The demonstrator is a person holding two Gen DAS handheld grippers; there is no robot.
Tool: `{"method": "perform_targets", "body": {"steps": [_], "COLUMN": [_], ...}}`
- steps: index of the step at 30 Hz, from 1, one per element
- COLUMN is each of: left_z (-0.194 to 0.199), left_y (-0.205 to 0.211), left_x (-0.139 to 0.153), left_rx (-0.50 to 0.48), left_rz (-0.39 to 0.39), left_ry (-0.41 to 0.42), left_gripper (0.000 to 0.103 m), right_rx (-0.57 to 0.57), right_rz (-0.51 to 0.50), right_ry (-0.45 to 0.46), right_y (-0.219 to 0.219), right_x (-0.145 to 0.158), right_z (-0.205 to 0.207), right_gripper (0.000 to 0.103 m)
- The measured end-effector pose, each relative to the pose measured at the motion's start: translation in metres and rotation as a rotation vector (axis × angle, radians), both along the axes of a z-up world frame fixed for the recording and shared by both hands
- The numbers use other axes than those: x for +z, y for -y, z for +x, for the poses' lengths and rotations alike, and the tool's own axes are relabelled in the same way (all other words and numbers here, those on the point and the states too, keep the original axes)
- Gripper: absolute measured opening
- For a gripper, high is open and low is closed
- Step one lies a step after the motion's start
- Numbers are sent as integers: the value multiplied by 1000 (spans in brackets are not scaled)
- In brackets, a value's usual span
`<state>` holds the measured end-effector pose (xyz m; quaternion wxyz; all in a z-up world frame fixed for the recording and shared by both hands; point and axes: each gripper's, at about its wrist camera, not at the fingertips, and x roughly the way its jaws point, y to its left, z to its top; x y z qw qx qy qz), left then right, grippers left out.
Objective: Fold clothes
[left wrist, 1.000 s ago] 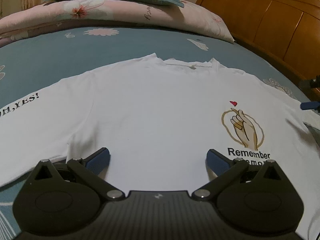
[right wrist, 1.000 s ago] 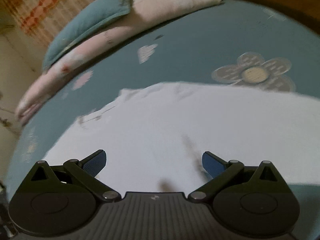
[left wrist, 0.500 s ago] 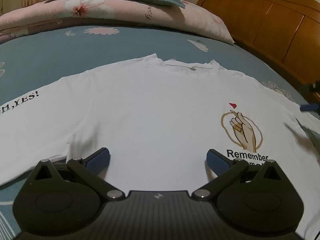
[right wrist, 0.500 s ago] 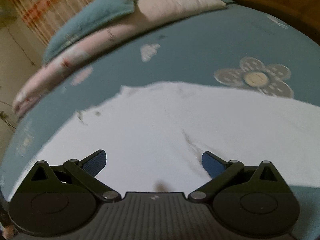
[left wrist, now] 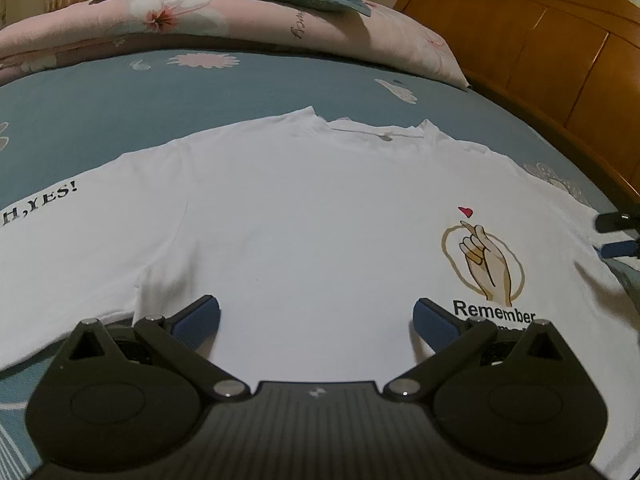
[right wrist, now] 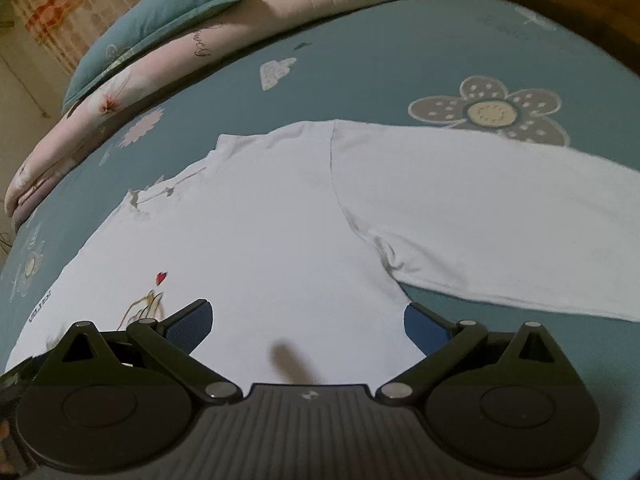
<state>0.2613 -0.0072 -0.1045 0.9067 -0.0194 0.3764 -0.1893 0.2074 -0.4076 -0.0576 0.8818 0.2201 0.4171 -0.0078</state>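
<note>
Since a second ago the right claw (right wrist: 306, 322) has swung across the t-shirt (right wrist: 272, 240): the blurred white cloth has sharpened, and the shirt's sleeve (right wrist: 480, 216), its armpit seam and the red heart of the print have come into its view. The left claw (left wrist: 316, 320) has barely shifted; the shirt's printed hand sits slightly further from the collar than before.

Both claws stand wide apart, holding nothing. The left claw hovers over the shirt's lower front, its blue pads (left wrist: 198, 320) spread above the white cloth just beside the print. The right claw hangs over the shirt's side edge, one pad above the cloth, the other above the bed (right wrist: 400, 52) just beside the armpit.

The t-shirt lies flat on the blue flowered bed, front up, collar toward the pillows (left wrist: 224, 12). It is white, with a finger-heart drawing (left wrist: 482, 260) above the word "Remember", and black lettering on one sleeve.
</note>
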Motion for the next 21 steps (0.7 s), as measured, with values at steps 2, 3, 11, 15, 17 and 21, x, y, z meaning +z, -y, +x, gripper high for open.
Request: {"method": "perform_targets", "body": {"steps": [2,3,11,15,17,21], "left_z": [0,1,0,0,0,2], "left_y": [0,0,-1,-1,-1,-4], "left_x": [0,0,0,0,1,3], "left_rx": [2,1,-21,-21,-19,-9], "left_rz": [-6,-7,6,7,6,-16], "left_ry": [-2,-3,1,-2,-7,-36], "left_gripper": [102,102,102,102,102,102], "right_rx": [23,38,165,142,125,61], "right_rz": [8,5,-321,-341,-340,-336], "right_ry": [17,21,-57,-100,-103,-111], "right_y": [-9,-15,-101,-114,-116,-120], "right_x": [10,14,-7,-23,-25,-25], "right_z": [-10,-14,-33,-61,-80,-118], "right_gripper": [103,103,103,103,103,103]}}
